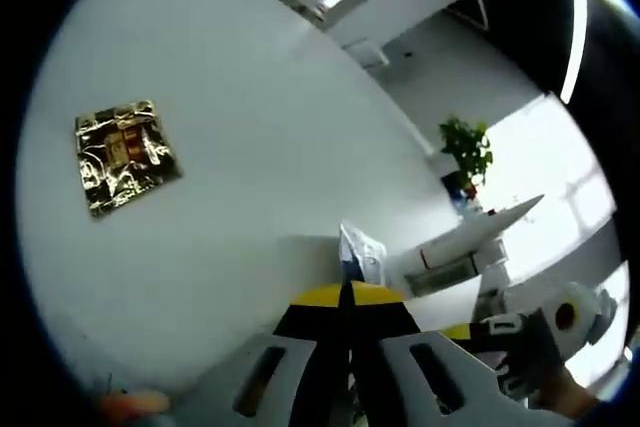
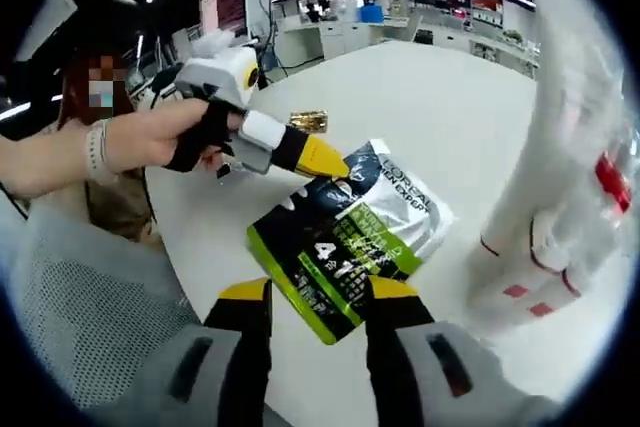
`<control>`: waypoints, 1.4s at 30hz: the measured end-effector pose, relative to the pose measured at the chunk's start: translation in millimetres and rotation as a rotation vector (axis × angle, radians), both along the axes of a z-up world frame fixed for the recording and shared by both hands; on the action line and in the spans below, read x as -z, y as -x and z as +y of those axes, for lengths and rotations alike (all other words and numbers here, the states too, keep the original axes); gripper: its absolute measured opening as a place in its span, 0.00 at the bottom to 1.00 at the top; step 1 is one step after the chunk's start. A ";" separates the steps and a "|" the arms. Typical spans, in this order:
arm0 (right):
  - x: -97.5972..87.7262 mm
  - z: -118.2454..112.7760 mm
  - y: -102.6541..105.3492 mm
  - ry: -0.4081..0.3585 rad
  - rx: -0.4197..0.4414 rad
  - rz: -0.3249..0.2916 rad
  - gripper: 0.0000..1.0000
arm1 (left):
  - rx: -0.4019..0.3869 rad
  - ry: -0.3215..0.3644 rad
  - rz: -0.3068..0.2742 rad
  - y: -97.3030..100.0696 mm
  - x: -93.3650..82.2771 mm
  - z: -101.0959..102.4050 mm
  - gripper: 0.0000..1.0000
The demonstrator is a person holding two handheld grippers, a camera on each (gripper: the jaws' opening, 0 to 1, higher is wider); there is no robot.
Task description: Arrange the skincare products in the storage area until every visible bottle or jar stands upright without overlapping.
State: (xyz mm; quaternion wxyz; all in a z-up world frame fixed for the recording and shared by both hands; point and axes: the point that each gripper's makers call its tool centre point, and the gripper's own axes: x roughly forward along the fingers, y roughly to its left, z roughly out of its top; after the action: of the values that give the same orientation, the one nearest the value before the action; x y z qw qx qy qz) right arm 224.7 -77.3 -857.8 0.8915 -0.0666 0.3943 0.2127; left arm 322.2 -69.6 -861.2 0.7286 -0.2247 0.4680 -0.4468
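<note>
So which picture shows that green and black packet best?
The right gripper view: the green and black packet lies nearly whole, its print facing the camera, the left gripper shut on its far edge. The left gripper view catches just a sliver beyond that gripper.

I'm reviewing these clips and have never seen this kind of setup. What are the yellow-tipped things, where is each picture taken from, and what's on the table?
There is no robot here. A person holds a hand-operated two-jaw gripper in each hand, and a fisheye camera rides on each one, looking along its jaws.

In the left gripper view, the left gripper has its yellow-tipped jaws closed on the edge of a packet. A gold foil sachet lies apart on the white table.

The right gripper view shows that packet: a flat green, black and silver pouch, with the left gripper pinching its far edge, held by the person's hand. The right gripper has open jaws either side of the pouch's near corner. A blurred white shape with red marks stands on the right; I cannot identify it.
</note>
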 end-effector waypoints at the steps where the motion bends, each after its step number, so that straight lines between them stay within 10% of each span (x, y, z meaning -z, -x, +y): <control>1: 2.5 -0.1 -0.6 0.031 -0.012 0.001 0.40 | -0.002 -0.002 -0.004 -0.3 0.0 0.0 0.00; 10: 24.0 2.7 -2.2 0.155 -0.099 0.026 0.55 | -0.006 -0.015 -0.012 -2.3 1.3 0.3 0.00; 23: 21.4 -23.7 -2.3 0.176 -0.021 0.023 0.49 | 0.010 -0.025 0.000 1.9 4.6 0.0 0.00; 42: 22.9 -29.1 4.9 0.192 -0.057 0.055 0.21 | 0.165 -0.134 -0.074 18.3 14.5 -4.5 0.04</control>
State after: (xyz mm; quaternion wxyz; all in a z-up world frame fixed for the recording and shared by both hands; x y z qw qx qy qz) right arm 219.8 -106.4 -880.7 0.8635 -0.1571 0.4352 0.2008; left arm 303.9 -74.1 -875.7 0.7195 -0.1193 0.4866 -0.4809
